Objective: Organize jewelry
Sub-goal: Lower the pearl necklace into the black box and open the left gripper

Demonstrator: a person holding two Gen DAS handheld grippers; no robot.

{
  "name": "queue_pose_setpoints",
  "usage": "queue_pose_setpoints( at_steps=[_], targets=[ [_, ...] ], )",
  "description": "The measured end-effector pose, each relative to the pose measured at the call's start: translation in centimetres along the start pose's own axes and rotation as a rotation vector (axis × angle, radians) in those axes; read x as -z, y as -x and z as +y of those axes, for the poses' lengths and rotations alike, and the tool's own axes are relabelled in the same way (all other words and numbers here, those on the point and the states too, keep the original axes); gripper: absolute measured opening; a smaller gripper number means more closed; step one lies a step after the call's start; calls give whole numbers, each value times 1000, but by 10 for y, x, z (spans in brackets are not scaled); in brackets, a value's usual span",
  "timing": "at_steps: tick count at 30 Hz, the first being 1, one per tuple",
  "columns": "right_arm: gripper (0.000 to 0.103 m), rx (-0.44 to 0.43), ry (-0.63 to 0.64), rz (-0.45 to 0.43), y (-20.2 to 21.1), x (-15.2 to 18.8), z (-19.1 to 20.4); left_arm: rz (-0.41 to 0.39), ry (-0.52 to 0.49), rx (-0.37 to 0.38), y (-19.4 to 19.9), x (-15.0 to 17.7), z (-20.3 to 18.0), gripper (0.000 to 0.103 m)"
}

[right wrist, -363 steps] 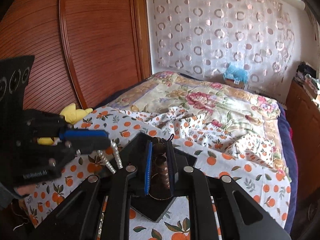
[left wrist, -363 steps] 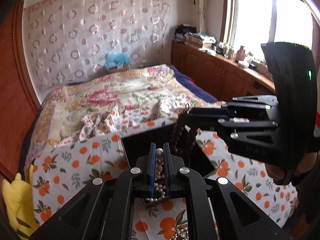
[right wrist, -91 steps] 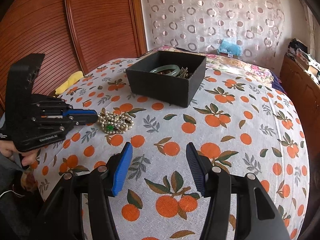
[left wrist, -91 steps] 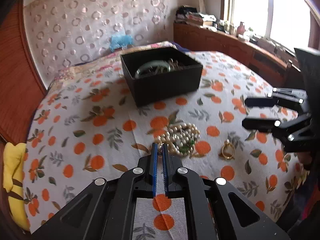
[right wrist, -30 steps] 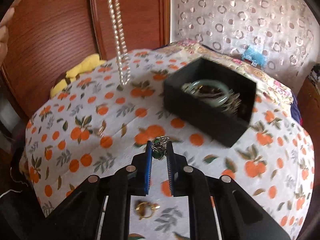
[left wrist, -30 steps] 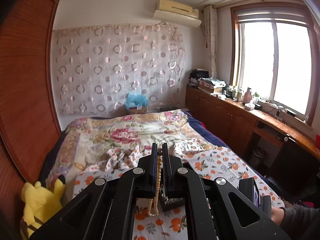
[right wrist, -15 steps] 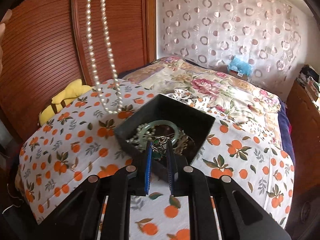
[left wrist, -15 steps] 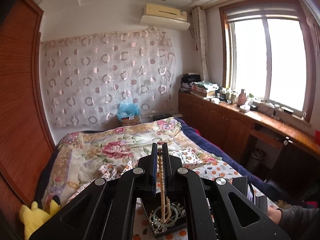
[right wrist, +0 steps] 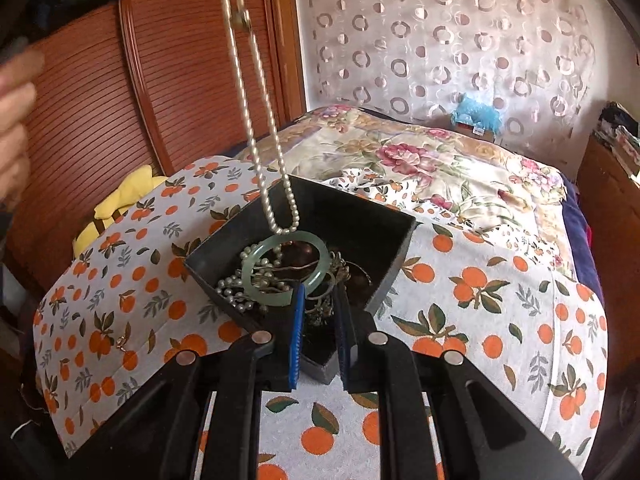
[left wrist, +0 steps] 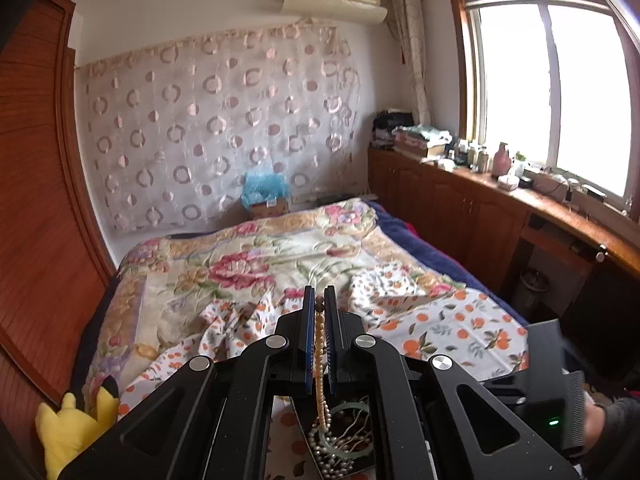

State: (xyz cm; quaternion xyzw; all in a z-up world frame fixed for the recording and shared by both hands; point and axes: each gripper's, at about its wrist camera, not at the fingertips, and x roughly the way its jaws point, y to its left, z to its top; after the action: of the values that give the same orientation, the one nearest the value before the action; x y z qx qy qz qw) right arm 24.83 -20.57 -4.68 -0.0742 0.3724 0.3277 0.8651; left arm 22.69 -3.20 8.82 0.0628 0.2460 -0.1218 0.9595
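My left gripper (left wrist: 319, 312) is shut on a pearl necklace (left wrist: 320, 360), which hangs down into the black jewelry box (right wrist: 360, 216) on the orange-print cloth. In the right wrist view the necklace (right wrist: 276, 184) dangles with its lower loop touching the green bangle (right wrist: 288, 268) inside the box. My right gripper (right wrist: 318, 320) stands just over the near corner of the box with its jaws a little apart; no item shows held between them. Beads, chains and a bangle (left wrist: 344, 436) fill the box.
A small gold piece (right wrist: 122, 342) lies on the cloth (right wrist: 480, 320) at the left. A yellow plush toy (right wrist: 120, 204) sits by the wooden wardrobe (right wrist: 80, 100). A floral quilt (left wrist: 248, 264) covers the bed behind. Wooden cabinets (left wrist: 480, 216) run under the window.
The pearl necklace has come down over the box until its loop touches the bangle. My right gripper has opened slightly, and the green-stone piece it held no longer shows between the pads.
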Motion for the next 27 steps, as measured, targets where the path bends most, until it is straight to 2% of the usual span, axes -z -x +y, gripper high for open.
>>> queue_pose_setpoints(
  at_steps=[6,9,11,13,18,20,24,26,27],
  targets=[
    [17,5,-10,-5,6,11,1,76,-11,-5,-15,25,0,4],
    [17,15,-12,-13,14,17,7,112,-13,-1,-15,44,-1,8],
    [17,19,-9,-18,20,22,11,130,-7,-3,-11,61,-1,22],
    [17,27,-5,-26,29,29,17,140,0,-3,-5,74,0,27],
    [17,31,3,-42,50,47,35,182,20,-9,12,112,4,31],
    [18,33,7,-43,57,55,42,188,35,-11,20,123,6,37],
    [24,38,15,-37,65,71,58,196,39,-38,33,139,9,42],
    [26,37,14,-32,67,79,65,196,32,-58,39,146,9,55],
    [27,38,15,-27,68,83,68,193,33,-65,44,150,9,58]
  ],
)
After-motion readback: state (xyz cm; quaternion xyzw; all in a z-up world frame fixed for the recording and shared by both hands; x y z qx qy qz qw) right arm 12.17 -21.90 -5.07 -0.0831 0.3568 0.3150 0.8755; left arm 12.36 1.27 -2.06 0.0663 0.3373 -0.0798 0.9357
